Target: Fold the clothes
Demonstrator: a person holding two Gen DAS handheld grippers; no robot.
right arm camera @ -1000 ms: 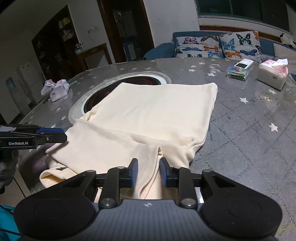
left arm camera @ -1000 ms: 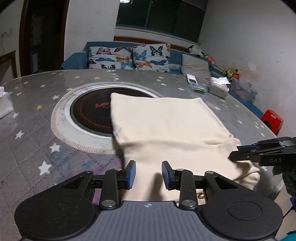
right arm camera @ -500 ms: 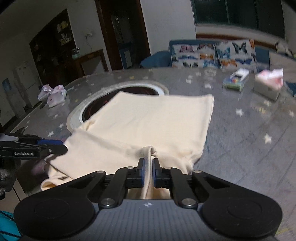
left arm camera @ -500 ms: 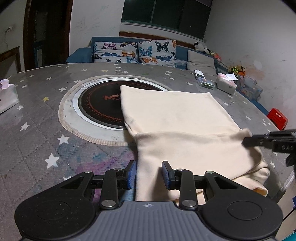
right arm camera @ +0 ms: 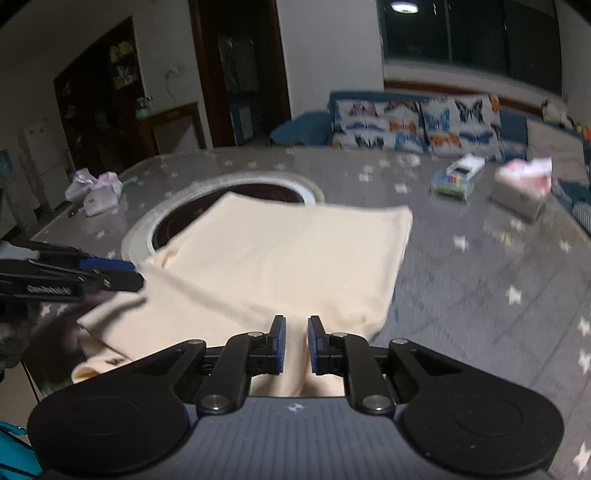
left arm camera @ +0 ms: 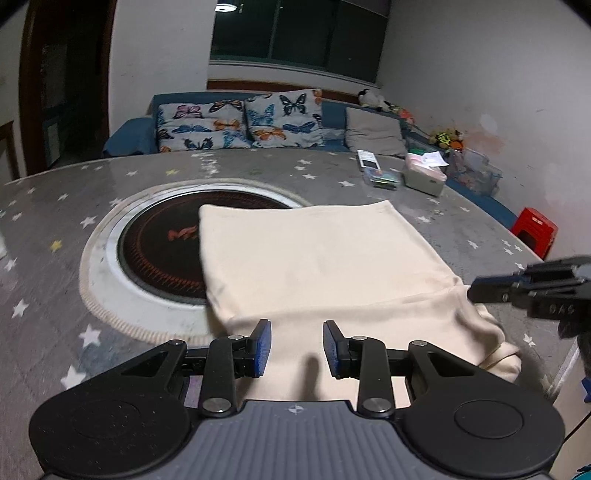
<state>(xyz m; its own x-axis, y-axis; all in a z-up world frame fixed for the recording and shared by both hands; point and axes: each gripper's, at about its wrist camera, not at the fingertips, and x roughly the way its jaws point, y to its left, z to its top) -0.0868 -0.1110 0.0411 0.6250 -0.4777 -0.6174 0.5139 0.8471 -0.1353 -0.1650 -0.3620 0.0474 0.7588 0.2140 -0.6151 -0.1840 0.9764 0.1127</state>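
I have my left gripper (left arm camera: pixel 296 347) spread wide over the cream garment (left arm camera: pixel 317 258) | right gripper (right arm camera: pixel 294 344), clamped a moment ago, now parted, cloth between | garment flat on table (left arm camera: pixel 55 221) | fold released, regrasp next

Room is looking dim, night windows dark; ceiling lamp (left arm camera: pixel 224 7) is glaring at top of both views. Right wrist view is smearing with motion blur, table stars and tissue box (right arm camera: pixel 522 186) going soft. Left wrist view is staying sharper. Fisheye is bending edges, corners going black. Soft shadows are falling under cloth (left arm camera: pixel 314 258).
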